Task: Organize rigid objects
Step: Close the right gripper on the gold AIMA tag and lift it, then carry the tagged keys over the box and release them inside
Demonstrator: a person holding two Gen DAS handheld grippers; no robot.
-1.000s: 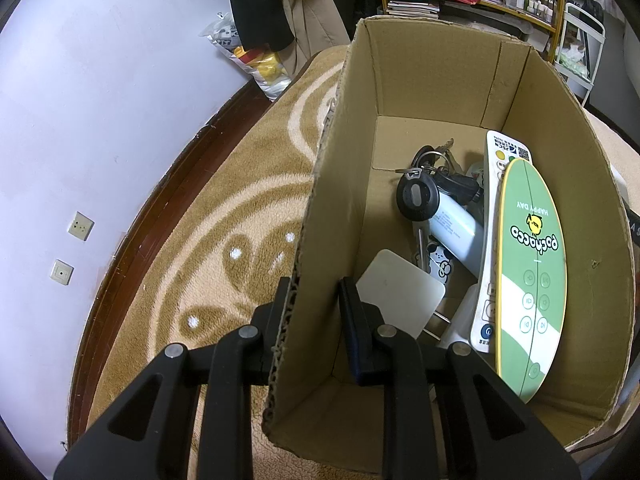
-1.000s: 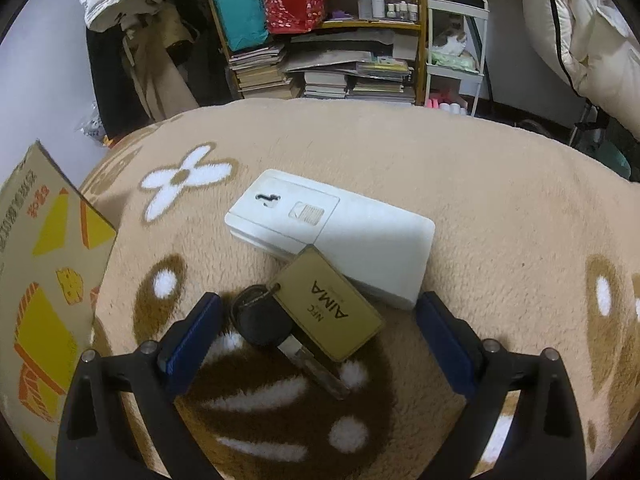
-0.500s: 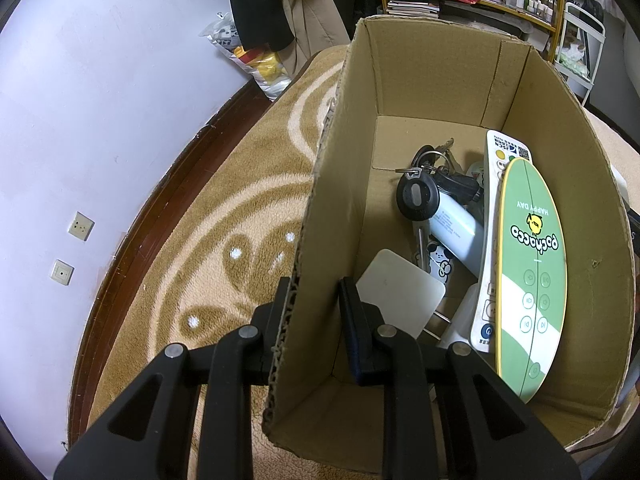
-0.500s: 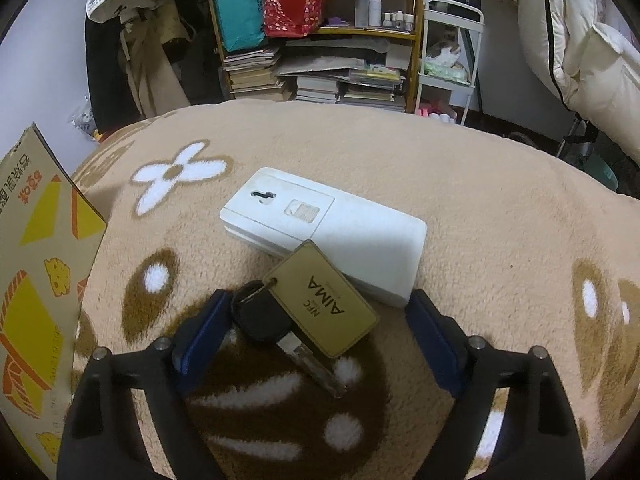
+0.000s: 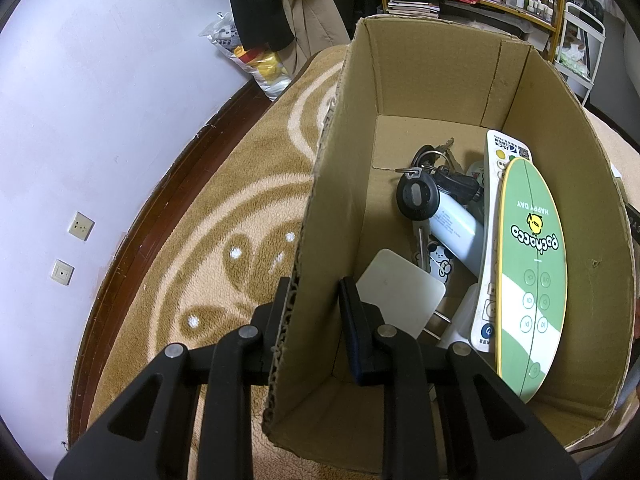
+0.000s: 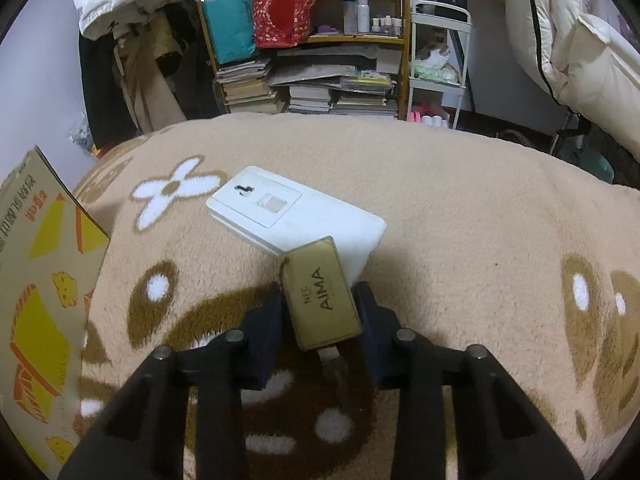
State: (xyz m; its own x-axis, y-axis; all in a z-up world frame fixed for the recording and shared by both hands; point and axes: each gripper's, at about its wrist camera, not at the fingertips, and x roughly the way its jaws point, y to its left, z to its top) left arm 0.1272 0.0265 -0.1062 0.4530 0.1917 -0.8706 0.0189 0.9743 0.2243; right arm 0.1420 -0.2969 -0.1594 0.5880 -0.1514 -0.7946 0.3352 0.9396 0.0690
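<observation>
In the left wrist view my left gripper (image 5: 316,285) is shut on the left wall of an upright cardboard box (image 5: 432,68). One finger is outside the wall and one inside. The box holds a bunch of keys (image 5: 424,188), a white power bank (image 5: 456,232), a green remote (image 5: 530,264), a white remote (image 5: 491,240) and a pale card (image 5: 396,292). In the right wrist view my right gripper (image 6: 319,293) is shut on a key whose tan AIMA tag (image 6: 322,294) fills the gap between the fingers. The key itself is mostly hidden under the tag. A flat white device (image 6: 296,216) lies just beyond, touching the tag.
Everything rests on a beige plush rug (image 6: 460,220) with brown and white patterns. The printed outside of the cardboard box (image 6: 36,280) stands at the left of the right wrist view. Bookshelves (image 6: 312,80), hanging clothes and a white trolley (image 6: 438,80) line the far side. A white wall (image 5: 100,100) runs along the left.
My right gripper moved forward over the key and its fingers came together from wide apart onto the key and tag. The left gripper and the box have not moved.
</observation>
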